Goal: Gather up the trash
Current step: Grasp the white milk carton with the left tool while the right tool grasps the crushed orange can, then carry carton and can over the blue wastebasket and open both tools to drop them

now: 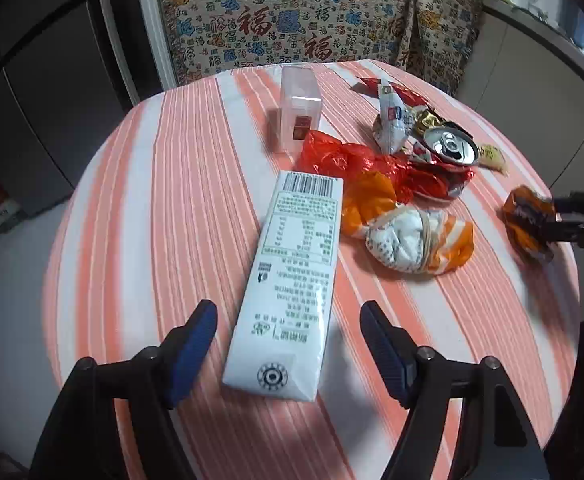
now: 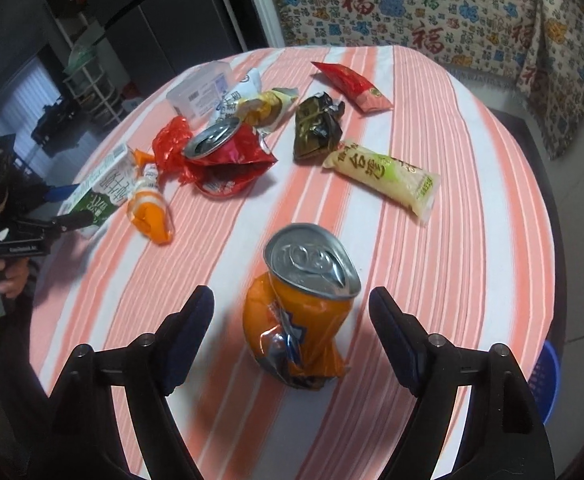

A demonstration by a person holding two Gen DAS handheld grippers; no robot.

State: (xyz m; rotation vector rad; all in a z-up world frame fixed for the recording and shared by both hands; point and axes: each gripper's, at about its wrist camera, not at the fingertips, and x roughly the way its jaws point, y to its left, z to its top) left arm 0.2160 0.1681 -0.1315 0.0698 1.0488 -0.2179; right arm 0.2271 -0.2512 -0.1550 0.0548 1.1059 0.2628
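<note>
A white milk carton (image 1: 279, 280) lies flat on the striped round table (image 1: 151, 200). My left gripper (image 1: 287, 344) stands open astride its near end, with a gap between each blue pad and the carton. The right wrist view shows that gripper (image 2: 65, 208) at the far left, beside the carton (image 2: 107, 184). A crushed orange can (image 2: 304, 312) stands upright between the fingers of my right gripper (image 2: 290, 296). That gripper is open and its pads are clear of the can on both sides. The left wrist view has this can (image 1: 528, 224) at the right edge.
Mid-table lie a crushed red can (image 2: 219, 148), red and orange wrappers (image 1: 416, 240), a dark wrapper (image 2: 316, 128), a red packet (image 2: 352, 84) and a yellow-green packet (image 2: 384, 176). A clear plastic box (image 1: 298, 108) stands behind them. A blue basket (image 2: 546, 376) sits below the table's right edge.
</note>
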